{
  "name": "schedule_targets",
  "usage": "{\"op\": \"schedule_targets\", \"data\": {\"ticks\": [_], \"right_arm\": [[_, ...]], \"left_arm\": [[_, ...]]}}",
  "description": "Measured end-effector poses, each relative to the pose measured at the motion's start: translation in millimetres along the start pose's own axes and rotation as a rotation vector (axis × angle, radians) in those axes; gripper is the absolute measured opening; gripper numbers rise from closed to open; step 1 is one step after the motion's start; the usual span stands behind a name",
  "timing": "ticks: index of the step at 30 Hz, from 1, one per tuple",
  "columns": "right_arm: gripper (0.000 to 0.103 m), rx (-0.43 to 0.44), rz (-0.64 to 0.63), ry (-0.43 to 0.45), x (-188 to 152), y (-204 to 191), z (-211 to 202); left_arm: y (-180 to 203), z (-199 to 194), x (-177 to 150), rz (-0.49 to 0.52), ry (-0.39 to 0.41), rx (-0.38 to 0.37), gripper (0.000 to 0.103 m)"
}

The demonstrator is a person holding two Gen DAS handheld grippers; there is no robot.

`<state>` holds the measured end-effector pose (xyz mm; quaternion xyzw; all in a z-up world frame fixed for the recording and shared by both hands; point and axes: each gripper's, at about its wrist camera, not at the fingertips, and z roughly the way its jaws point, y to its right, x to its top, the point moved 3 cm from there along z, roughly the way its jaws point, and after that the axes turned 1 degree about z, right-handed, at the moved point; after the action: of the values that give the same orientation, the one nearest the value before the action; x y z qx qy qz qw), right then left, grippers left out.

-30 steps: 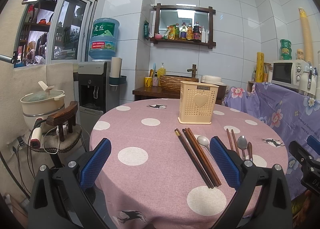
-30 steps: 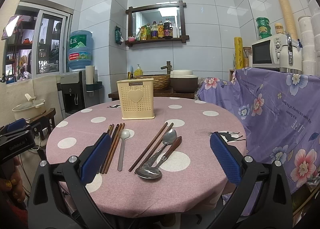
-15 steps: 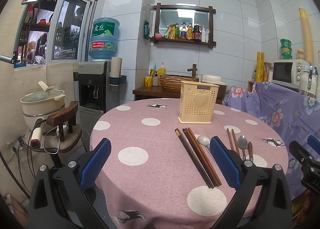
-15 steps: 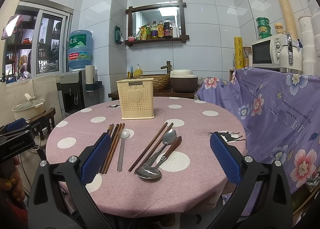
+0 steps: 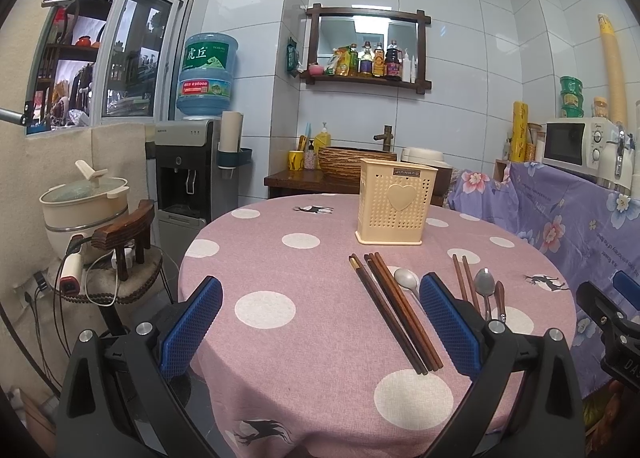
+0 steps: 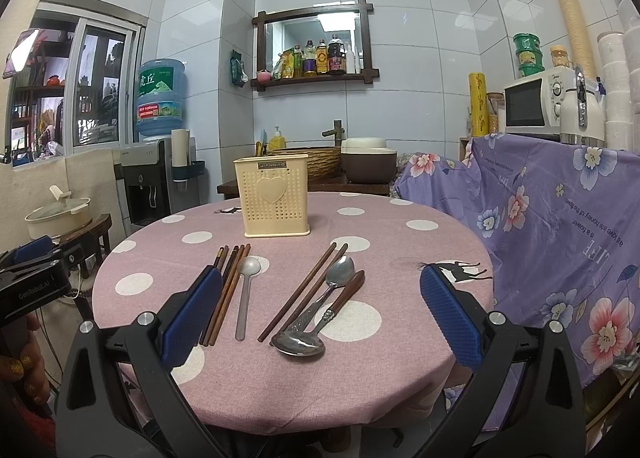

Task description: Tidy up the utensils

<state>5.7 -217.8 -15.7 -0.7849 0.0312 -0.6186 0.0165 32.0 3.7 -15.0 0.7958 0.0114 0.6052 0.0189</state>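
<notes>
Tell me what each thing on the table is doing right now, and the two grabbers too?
Cream utensil holder: upright, nothing seen sticking out of it.
Left bunch of chopsticks: flat on the cloth, side by side.
Pale spoon: flat, bowl toward the holder.
Right pair of chopsticks: flat, slanted.
Metal spoons: flat, crossing each other.
Left gripper: open, holding nothing.
Right gripper: open, holding nothing.

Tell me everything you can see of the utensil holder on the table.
The utensil holder is a cream, plastic-looking rectangular box with perforated walls, a raised heart on its front and a small dark label near the rim. It stands upright on the pink polka-dot tablecloth, behind the chopsticks and spoons, touching none. Nothing sticks out of its top.
</notes>
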Motion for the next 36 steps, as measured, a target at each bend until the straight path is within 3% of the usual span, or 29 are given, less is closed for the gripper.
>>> {"op": "schedule_targets", "data": {"ticks": [3, 7, 12, 15, 17, 24, 32, 36], "right_arm": [[0.098, -0.009, -0.007, -0.029, -2.2, 0.2, 6.4], [0.098, -0.015, 0.002, -0.128, -7.3, 11.1, 28.0], [0.098, -0.05, 0.066, -0.24, -13.4, 37.2, 58.9], [0.098, -0.069, 0.098, -0.298, -8.3, 48.1, 81.2], [0.092, -0.074, 0.107, -0.349, -6.1, 51.1, 99.0], [0.082, -0.072, 0.112, -0.466, -7.4, 44.3, 145.7], [0.082, -0.078, 0.106, -0.514, -12.2, 33.7, 180.8], [0.082, -0.091, 0.098, -0.544, -17.3, 35.4, 189.6]], "left_arm": [[-2.3, 8.1, -7.3, 0.007, -0.034, 0.008, 0.098], [-9.0, 30.1, -14.0, 0.035, -0.141, 0.018, 0.098], [-34.7, 67.7, -17.4, -0.007, -0.296, 0.029, 0.097], [-37.0, 88.4, -15.1, -0.018, -0.38, -0.009, 0.086], [-30.6, 99.1, -10.8, -0.002, -0.412, -0.031, 0.076], [9.0, 148.4, -7.7, 0.061, -0.539, -0.135, 0.06], [31.7, 181.9, -24.3, 0.125, -0.61, -0.11, 0.059], [24.5, 183.9, -21.8, 0.157, -0.599, -0.078, 0.061]]}}
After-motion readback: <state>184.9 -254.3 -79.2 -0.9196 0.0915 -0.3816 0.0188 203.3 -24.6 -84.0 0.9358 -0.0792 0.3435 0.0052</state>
